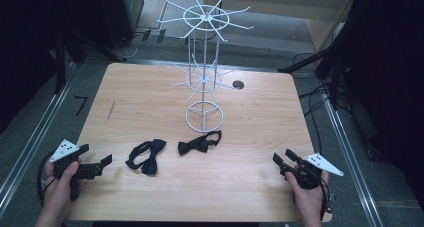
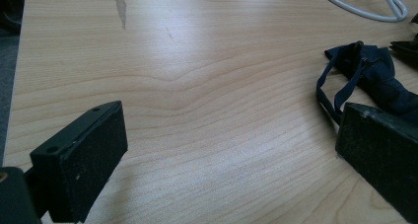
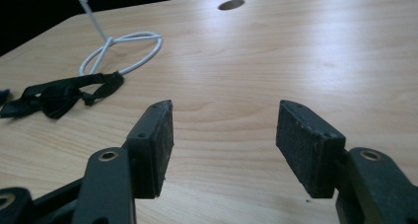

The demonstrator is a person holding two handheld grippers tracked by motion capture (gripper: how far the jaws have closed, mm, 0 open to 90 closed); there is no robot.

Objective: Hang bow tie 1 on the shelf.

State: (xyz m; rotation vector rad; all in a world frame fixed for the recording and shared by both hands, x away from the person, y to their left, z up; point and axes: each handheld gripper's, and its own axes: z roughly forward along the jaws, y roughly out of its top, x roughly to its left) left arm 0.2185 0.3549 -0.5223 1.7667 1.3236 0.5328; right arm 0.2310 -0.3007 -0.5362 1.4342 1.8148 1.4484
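Dark room; wood table; white wire rack; two bow ties.

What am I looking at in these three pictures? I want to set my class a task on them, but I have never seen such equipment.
A person sits at a wooden table and holds a hand-held grasping tool in each hand: the left tool and the right tool. One picture looks down from above; the other two come from cameras riding on each tool, looking along its black jaws. On the table stand a white wire rack and lie two dark bow ties, the left bow tie and the right bow tie. Both tools are open and hold nothing.
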